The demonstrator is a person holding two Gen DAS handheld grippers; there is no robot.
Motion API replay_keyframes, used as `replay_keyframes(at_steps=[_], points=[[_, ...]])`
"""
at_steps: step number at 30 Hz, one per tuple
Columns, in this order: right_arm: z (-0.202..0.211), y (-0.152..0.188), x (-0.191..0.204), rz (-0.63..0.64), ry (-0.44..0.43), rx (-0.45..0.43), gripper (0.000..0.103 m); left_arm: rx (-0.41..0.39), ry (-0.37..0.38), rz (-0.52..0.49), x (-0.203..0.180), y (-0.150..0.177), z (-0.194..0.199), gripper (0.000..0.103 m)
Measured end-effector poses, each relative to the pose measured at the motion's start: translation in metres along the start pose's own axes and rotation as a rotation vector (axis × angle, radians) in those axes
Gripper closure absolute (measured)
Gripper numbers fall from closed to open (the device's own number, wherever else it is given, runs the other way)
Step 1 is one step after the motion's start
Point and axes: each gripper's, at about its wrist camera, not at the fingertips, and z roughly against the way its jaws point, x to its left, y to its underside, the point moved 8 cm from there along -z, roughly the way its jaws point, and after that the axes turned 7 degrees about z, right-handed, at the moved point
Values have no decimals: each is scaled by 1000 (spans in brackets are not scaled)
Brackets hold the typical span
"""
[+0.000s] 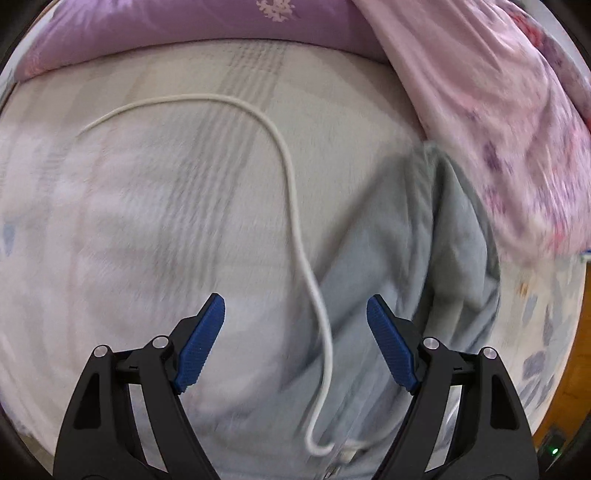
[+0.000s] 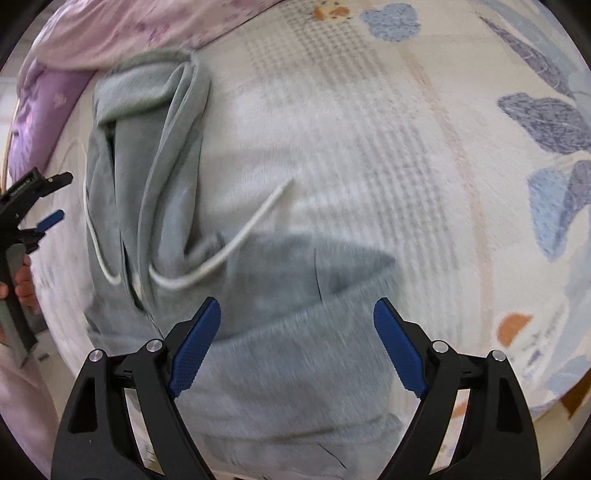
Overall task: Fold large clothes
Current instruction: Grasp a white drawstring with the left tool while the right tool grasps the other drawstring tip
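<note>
A grey hooded garment (image 2: 258,332) lies crumpled on the bed, its hood (image 2: 147,85) toward the pink quilt. In the left wrist view the same grey garment (image 1: 388,240) fills the right half. A white drawstring (image 1: 291,177) trails from it across the sheet; its other end, the drawstring (image 2: 236,240), shows in the right wrist view. My left gripper (image 1: 295,306) hangs open above the cord and the garment's edge, nothing between its blue pads. My right gripper (image 2: 297,310) stands open over the garment's grey fold. The left gripper (image 2: 48,199) also shows at the left edge there, held by a hand.
A patterned white bed sheet (image 2: 406,147) covers the mattress. A pink floral quilt (image 1: 498,110) is bunched at the upper right of the left view, a purple pillow (image 1: 184,29) along the top. The bed's edge and wooden floor (image 1: 569,387) show at lower right.
</note>
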Motion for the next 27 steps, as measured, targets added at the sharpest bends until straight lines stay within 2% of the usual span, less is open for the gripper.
replay_keyframes(at_steps=[2, 4, 5, 7, 8, 10, 13, 15, 16, 18, 20, 23, 25, 27], points=[[-3, -12, -1, -25, -15, -14, 21, 21, 43, 30, -1, -11, -13, 24], [-8, -21, 0, -43, -35, -19, 21, 93, 153, 90, -1, -17, -36, 51], [-11, -24, 0, -52, -40, -17, 21, 146, 201, 145, 2, -17, -48, 77], [-18, -29, -1, -70, -44, 0, 21, 124, 229, 186, 9, -21, -44, 99], [-20, -31, -1, -74, -49, 4, 21, 80, 224, 165, 11, -23, -32, 99], [-21, -35, 2, -75, -62, 1, 21, 19, 151, 101, 14, -20, -12, 99], [-20, -39, 9, -70, -94, -5, 21, -52, 122, 5, 9, -7, 28, 99], [-23, -39, 11, -100, -106, 3, 21, -121, 65, -82, 7, 11, 61, 99], [-24, -38, 10, -117, -109, 4, 21, -149, 54, -118, 5, 20, 76, 99], [-28, -37, 7, -174, -114, 8, 21, -175, 96, -191, -5, 47, 107, 99], [-38, -37, 4, -236, -141, 21, 21, -154, 176, -264, -13, 87, 129, 99], [-49, -41, 1, -254, -113, 19, 23, -96, 285, -288, -16, 149, 148, 99], [-53, -43, 0, -266, -95, 4, 23, -43, 320, -288, -8, 186, 148, 99], [-55, -45, -1, -291, -79, -35, 24, 38, 324, -287, 1, 230, 140, 99]])
